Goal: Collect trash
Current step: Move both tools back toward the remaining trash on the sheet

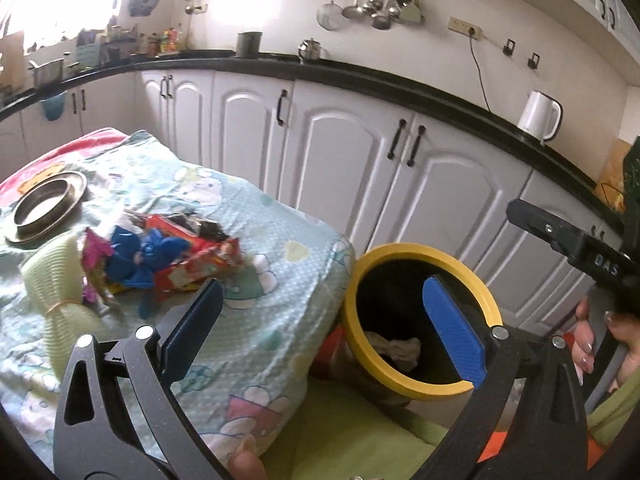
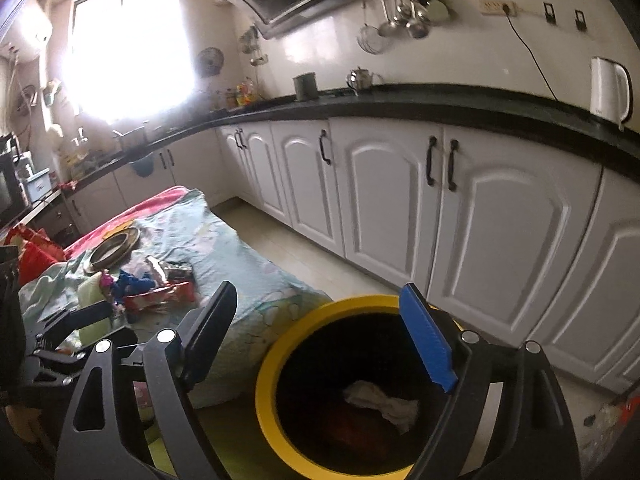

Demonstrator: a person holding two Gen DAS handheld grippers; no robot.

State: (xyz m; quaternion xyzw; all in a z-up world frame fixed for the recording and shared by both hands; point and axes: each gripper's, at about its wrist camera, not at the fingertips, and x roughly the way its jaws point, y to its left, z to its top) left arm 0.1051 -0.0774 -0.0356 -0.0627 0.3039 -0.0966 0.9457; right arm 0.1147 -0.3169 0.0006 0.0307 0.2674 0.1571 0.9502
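Lower centre, white scrap [image 2: 382,400] sits in yellow-rimmed bin [image 2: 268,408]; wrappers [image 1: 172,256] left on cloth. Left gripper [image 1: 320,320] & right gripper [image 2: 320,344] both apart, empty.

Both fisheye views look forward and slightly down along their own grippers' fingers, toward the white arched cabinet doors [image 1: 332,152] under a black countertop [image 2: 460,100]. The left wrist view sits close above the patterned pale-green cloth [image 1: 256,320] — the round yellow-rimmed black bin [image 1: 400,254] near, at its right. The right wrist view hangs nearly over that bin [image 2: 266,384], the cloth [image 2: 256,300] at its left — both share bin, cloth and cabinets [image 2: 384,204].
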